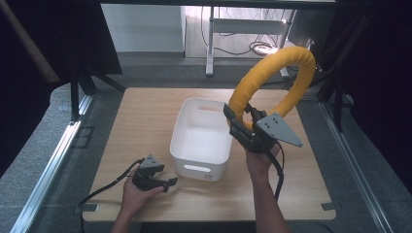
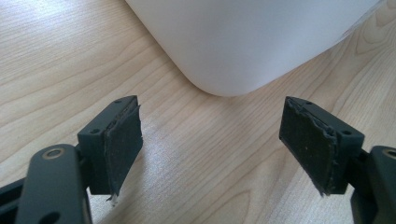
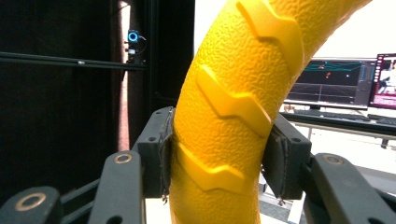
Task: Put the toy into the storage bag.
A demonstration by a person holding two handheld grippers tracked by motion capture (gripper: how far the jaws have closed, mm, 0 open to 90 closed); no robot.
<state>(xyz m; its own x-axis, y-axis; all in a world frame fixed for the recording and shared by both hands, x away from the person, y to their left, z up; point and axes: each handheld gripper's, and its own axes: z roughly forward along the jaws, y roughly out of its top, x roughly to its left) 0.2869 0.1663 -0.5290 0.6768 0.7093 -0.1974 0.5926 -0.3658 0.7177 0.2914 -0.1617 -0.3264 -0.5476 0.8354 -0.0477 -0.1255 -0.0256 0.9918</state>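
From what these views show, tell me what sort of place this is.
Likely a lab recording bay: a wooden table inside a dark-curtained metal frame, computer monitors behind, and a small camera mounted on the frame.

A light wood-grain worktop [image 1: 145,121] stands on a grey speckled floor [image 1: 39,160]. A white plastic bin [image 1: 201,138] with rounded corners and handle slots sits directly on it, near the middle and toward the near edge. Small grey tabs [image 1: 331,206] mark the near corners of the worktop.
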